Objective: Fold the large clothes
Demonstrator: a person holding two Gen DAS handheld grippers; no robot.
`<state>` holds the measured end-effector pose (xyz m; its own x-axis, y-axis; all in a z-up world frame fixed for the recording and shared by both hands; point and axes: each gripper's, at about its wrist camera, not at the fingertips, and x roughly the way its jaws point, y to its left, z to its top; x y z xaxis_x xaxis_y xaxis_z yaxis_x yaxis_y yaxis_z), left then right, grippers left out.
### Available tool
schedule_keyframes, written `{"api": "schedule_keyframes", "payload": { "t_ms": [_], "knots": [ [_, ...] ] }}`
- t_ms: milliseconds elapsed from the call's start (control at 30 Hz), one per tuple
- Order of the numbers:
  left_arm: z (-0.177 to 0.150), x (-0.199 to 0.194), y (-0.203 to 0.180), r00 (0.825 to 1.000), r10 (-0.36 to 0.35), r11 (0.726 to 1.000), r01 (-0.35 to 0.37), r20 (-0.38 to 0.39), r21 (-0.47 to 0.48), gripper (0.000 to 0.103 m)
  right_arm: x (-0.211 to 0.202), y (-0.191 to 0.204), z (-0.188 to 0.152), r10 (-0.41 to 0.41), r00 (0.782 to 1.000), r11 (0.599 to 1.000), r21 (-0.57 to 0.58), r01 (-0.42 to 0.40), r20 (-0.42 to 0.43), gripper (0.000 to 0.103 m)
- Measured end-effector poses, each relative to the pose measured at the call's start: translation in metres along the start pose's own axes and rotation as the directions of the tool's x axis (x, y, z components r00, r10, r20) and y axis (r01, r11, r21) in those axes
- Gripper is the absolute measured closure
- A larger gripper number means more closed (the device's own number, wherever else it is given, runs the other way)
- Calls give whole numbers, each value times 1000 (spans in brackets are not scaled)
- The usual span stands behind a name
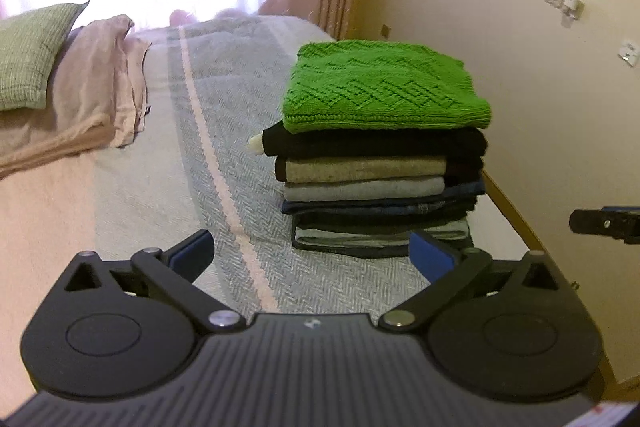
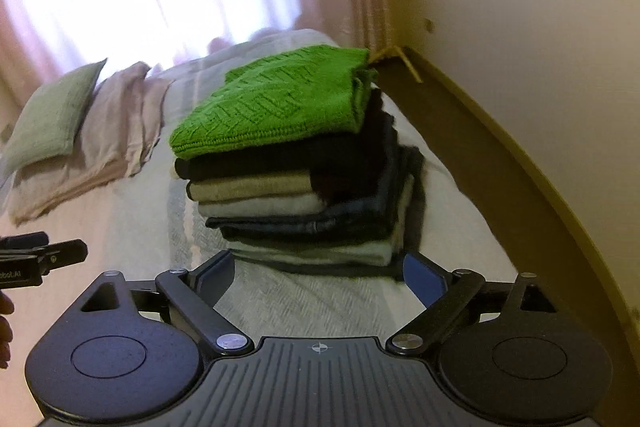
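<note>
- Your left gripper (image 1: 311,253): jaws spread wide, blue pads bare, nothing held; low centre of the left wrist view.
- Your right gripper (image 2: 319,277): likewise released and empty, low centre of the right wrist view.
- Stack of folded clothes (image 1: 380,183): on the grey herringbone bedspread (image 1: 208,155), centre-right of frame, directly ahead of both tongs and apart from them; a bright green cable-knit sweater (image 1: 384,87) lies folded on top, over black, beige, pale grey and denim layers.
- Long axis: the folded front edges run left to right across both views, square to the fingers.
- Nearer hand: neither clearly; in the right view the stack's base lies just beyond the pads.
- Judgement: the top piece looks finished; no unfolded garment is in view.
- Green cushion (image 1: 32,55) and pink pillow (image 1: 92,83): upper left, well apart.
</note>
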<state>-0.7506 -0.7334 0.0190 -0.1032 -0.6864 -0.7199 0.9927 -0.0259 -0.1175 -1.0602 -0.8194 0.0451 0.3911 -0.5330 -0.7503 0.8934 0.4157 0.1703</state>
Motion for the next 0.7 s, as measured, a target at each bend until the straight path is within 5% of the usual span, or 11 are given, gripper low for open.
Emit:
{"api": "schedule_keyframes", "payload": {
  "t_ms": [433, 700],
  "knots": [
    [-32, -58, 5, 997, -73, 997, 73, -8, 34, 1, -70, 54, -59, -81, 996, 996, 47, 80, 24, 13],
    [-37, -66, -8, 996, -90, 996, 90, -15, -17, 1, -78, 56, -49, -82, 996, 996, -26, 83, 34, 13]
  ]
}}
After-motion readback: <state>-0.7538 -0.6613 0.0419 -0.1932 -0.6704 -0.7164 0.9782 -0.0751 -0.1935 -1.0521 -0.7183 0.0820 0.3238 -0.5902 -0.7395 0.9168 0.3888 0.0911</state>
